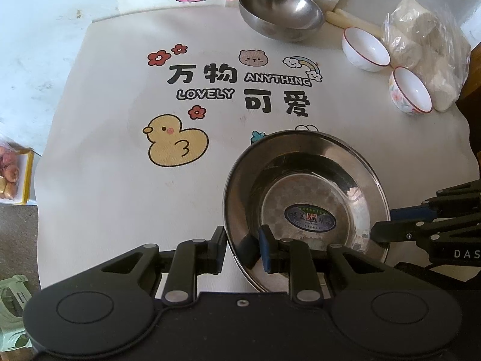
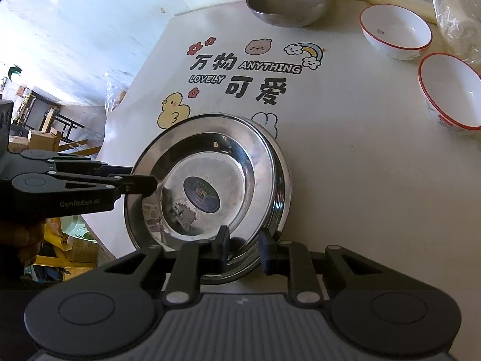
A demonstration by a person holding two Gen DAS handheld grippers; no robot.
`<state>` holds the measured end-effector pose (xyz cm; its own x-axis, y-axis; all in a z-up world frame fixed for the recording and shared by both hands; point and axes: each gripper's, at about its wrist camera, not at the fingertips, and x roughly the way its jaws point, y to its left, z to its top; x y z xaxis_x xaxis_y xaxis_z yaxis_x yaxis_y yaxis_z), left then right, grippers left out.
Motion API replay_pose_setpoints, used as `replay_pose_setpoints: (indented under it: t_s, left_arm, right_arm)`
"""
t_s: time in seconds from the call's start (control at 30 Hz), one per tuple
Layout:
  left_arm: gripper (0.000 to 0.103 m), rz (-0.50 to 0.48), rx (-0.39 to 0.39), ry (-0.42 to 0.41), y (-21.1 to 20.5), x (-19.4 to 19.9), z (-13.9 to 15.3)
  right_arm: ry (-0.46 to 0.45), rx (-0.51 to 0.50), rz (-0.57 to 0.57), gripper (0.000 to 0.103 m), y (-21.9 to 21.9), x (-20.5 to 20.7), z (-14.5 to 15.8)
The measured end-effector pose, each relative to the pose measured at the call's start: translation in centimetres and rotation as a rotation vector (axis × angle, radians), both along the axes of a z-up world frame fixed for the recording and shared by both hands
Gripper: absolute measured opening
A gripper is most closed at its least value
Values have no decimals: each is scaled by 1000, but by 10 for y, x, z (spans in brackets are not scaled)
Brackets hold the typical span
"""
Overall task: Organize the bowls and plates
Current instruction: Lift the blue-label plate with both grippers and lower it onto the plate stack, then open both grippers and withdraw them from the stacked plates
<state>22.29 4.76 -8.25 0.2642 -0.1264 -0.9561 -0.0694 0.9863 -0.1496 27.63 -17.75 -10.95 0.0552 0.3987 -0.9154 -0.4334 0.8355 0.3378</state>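
— Both grippers sit closest: the left gripper [image 1: 243,248] has its jaws clenched on the near-left rim of the steel plate [image 1: 306,186], one finger outside, one inside.

— And the right gripper [image 2: 243,249]?

— Jaws clamped on the plate's near rim as well. It rests on more steel plates stacked beneath, on the counter [image 1: 105,195], just below the cloth's printed words and right of the yellow duck [image 1: 176,146].

— Going rightwards?

— At the far edge a steel bowl [image 1: 279,10] sits upright. Right of it stands a white red-rimmed bowl [image 1: 365,48], then a floral bowl [image 1: 410,90], tilted, close beside a plastic bag [image 1: 427,48].
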Motion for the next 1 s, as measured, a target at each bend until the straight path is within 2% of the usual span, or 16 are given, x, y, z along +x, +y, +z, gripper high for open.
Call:
replay_pose_setpoints:
  t_s: [0.87,1.0]
  left_arm:
    - [27,-11,14,34,-2,3,-7]
    - [26,-15,5,33,-1,2,-8]
  right_arm:
    - [7,-5,1,23,1,3,1]
    - [-1,-6,0,27,1,2,3]
